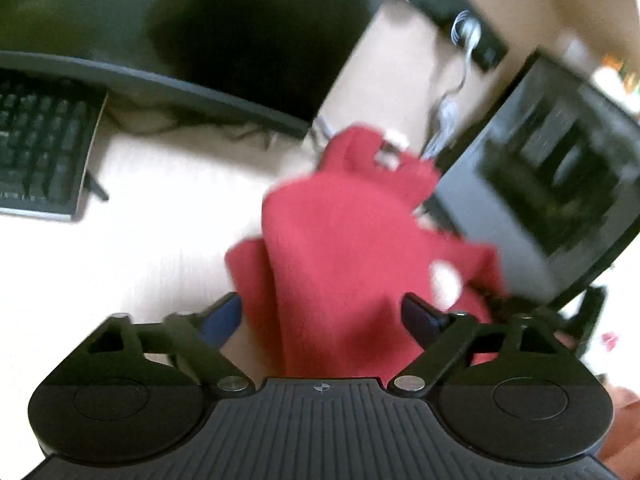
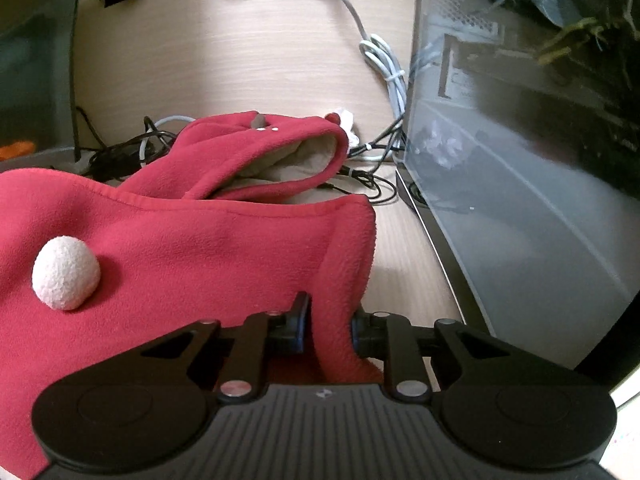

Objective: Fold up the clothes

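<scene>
Right wrist view: the right hand-held gripper (image 2: 326, 330) pinches an edge of a red fleece garment (image 2: 208, 240) lying bunched on the desk (image 2: 248, 48). The left hand-held gripper (image 1: 320, 316), fingers spread wide, straddles the cloth. Loose cables (image 2: 384, 64) beside the hood could snag during folding.

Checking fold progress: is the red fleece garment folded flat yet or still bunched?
Still bunched. The red fleece garment lies rumpled on the desk, hood gaping open, one edge pinched in the right gripper.
</scene>
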### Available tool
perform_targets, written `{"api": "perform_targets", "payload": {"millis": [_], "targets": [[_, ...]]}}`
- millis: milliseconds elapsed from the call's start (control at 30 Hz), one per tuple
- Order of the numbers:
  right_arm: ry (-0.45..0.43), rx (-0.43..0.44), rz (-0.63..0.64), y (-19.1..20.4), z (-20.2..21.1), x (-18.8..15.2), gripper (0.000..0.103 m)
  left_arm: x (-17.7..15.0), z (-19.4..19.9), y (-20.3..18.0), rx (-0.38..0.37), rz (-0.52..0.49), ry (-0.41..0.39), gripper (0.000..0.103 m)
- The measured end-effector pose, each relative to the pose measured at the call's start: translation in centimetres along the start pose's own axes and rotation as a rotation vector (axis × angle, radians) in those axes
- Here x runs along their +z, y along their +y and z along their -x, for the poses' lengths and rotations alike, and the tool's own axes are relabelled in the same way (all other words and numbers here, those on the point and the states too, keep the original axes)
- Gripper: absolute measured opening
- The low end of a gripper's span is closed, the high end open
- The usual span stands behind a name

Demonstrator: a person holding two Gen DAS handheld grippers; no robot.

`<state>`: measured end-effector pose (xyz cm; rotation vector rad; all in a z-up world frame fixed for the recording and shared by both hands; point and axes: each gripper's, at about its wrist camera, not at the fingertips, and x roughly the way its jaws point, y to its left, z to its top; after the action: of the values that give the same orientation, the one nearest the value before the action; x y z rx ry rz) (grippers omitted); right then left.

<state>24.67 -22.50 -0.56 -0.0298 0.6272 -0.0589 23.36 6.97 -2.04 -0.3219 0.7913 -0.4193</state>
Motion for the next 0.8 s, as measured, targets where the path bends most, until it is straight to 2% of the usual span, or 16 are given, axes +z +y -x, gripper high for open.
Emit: {"api": "perform_targets", "payload": {"millis": [33,67,133,200,333,467,567,700,733,800], "targets": [[-0.008,-0.002,0.010,0.2,0.3,0.0,0.015,-0.4,-0.2,-0.7,0.043,-0.037,0.002,0.059],[-0.014,0.007,0.015,0.4,0.8,-0.2,0.013,-0.7,-0.2,-1.2,0.059,-0.057,0.001,0.052],[-0.028,0.025,0.025,0.7,2.0,-0.5,0.012,-0.9,0.5,-1.3,0.051,-0.070,0.002,0.028],[-0.033,0.049,0.032,1.0,3.5,-0.7,0.012,-1.4,1.6,-1.1,0.041,-0.082,0.015,0.016],[-0.005,0.142,0.046,1.6,8.3,-1.4,0.012,-2.4,4.9,-0.5,-0.017,-0.077,0.069,0.014],[0.030,0.198,0.059,2.1,12.3,-2.3,0.011,-2.7,7.4,0.0,-0.013,-0.087,0.073,0.014],[-0.006,0.190,0.059,1.9,13.9,-1.5,0.010,-0.5,7.2,-0.4,0.004,-0.132,0.020,0.014],[-0.148,0.145,0.077,1.7,14.3,2.2,0.010,3.8,5.7,-1.2,0.029,-0.227,-0.080,0.014],[-0.174,0.128,0.085,1.6,13.9,3.0,0.010,4.9,5.3,-1.4,0.035,-0.250,-0.105,0.015],[-0.152,0.078,0.089,1.4,11.0,3.1,0.011,5.8,2.4,-0.2,0.054,-0.246,-0.079,0.017]]}}
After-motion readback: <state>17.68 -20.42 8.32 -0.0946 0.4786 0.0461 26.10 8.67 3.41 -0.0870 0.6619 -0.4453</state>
